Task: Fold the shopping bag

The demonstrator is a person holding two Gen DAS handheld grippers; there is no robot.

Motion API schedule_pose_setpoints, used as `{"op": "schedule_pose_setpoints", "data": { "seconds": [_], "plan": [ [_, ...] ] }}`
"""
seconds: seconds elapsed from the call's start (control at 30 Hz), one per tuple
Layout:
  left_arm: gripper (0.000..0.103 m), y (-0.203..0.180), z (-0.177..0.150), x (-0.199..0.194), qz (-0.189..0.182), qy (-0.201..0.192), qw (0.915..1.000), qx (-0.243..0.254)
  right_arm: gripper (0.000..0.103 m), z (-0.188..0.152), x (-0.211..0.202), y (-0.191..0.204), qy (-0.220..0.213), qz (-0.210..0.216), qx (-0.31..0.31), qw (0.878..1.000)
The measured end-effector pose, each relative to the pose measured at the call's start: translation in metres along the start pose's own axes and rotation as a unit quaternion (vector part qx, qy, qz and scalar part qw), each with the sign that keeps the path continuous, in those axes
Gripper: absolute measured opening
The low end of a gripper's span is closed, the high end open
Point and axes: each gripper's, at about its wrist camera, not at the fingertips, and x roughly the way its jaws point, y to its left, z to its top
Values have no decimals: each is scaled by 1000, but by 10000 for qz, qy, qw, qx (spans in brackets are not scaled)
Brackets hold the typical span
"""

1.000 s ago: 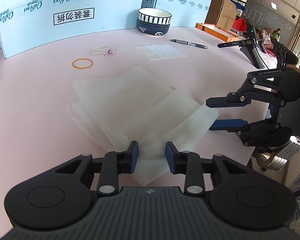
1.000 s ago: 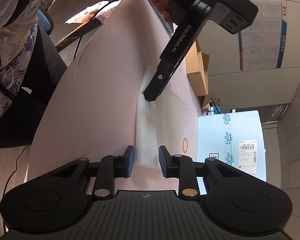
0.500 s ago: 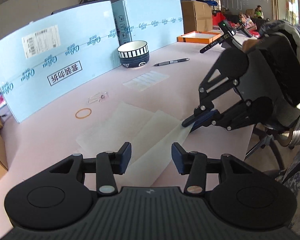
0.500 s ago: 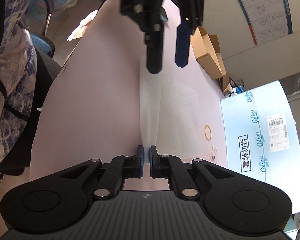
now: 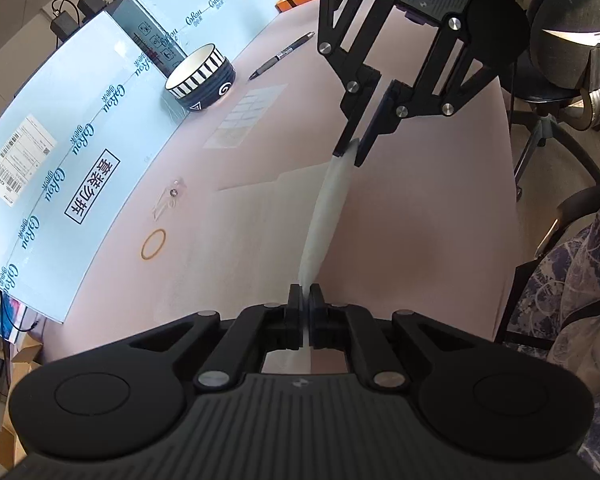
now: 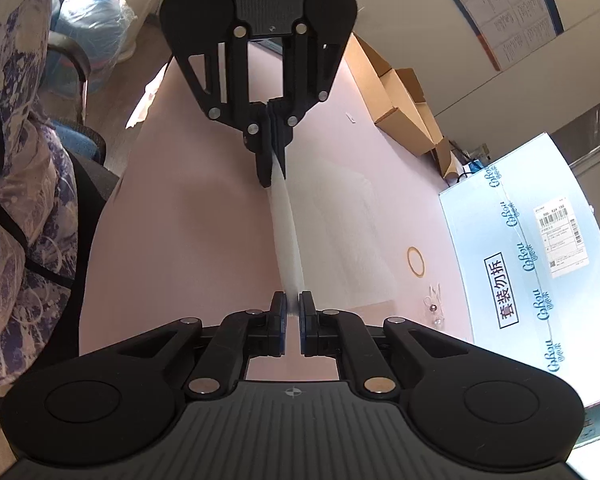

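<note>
- The left gripper (image 5: 305, 300) has its jaws pressed together on the near end of the shopping bag (image 5: 326, 208); they have just been closing, and the thin translucent film now sits pinched between the pads.
- The right gripper (image 5: 351, 152) faces it from across the table, jaws likewise clamped, biting the far end of that same lifted edge.
- From the right wrist view the picture mirrors: the right gripper (image 6: 293, 308) shows only a slim gap between its blue pads, with the white film running straight into it.
- In that view the left gripper (image 6: 274, 172) hangs ahead, fingers down, the bag (image 6: 286, 236) pulled out as a narrow raised strip between the two pairs of jaws.
- So the bag's edge is up off the surface, stretched tip to tip; the rest of the film trails down and lies flat on the pink table (image 5: 420, 240), on the side toward the blue boxes.
- On the table beyond the flat part: an orange rubber band (image 5: 153, 243), a small clear clip-like item (image 5: 171, 197) near it, a striped bowl (image 5: 201, 77), a pen (image 5: 281, 56) and a printed sheet (image 5: 246, 114).
- Light blue cartons (image 5: 80, 140) stand along the far edge of the table.
- A patterned sleeve (image 6: 16, 184) shows at the side of the right wrist view.
</note>
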Motion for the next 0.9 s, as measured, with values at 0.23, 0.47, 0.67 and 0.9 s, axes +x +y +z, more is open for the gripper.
{"op": "schedule_pose_setpoints", "data": {
  "seconds": [0.23, 0.47, 0.67, 0.9],
  "plan": [
    [3, 34, -8, -8, -1272, 334, 9883, -775, 5, -3, 6, -32, -477, 800, 1519, 9840],
    [13, 74, -28, 3, -2168, 529, 9623, -1555, 5, -14, 37, -64, -587, 1493, 2864, 9446],
    [35, 107, -44, 16, -2685, 600, 9387, -2076, 6, -31, 49, -78, -628, 1794, 3740, 9077],
    [46, 110, -55, -4, -2156, 435, 9457, -2395, 7, -31, 46, -79, -546, 1688, 3909, 9032]
  ]
}}
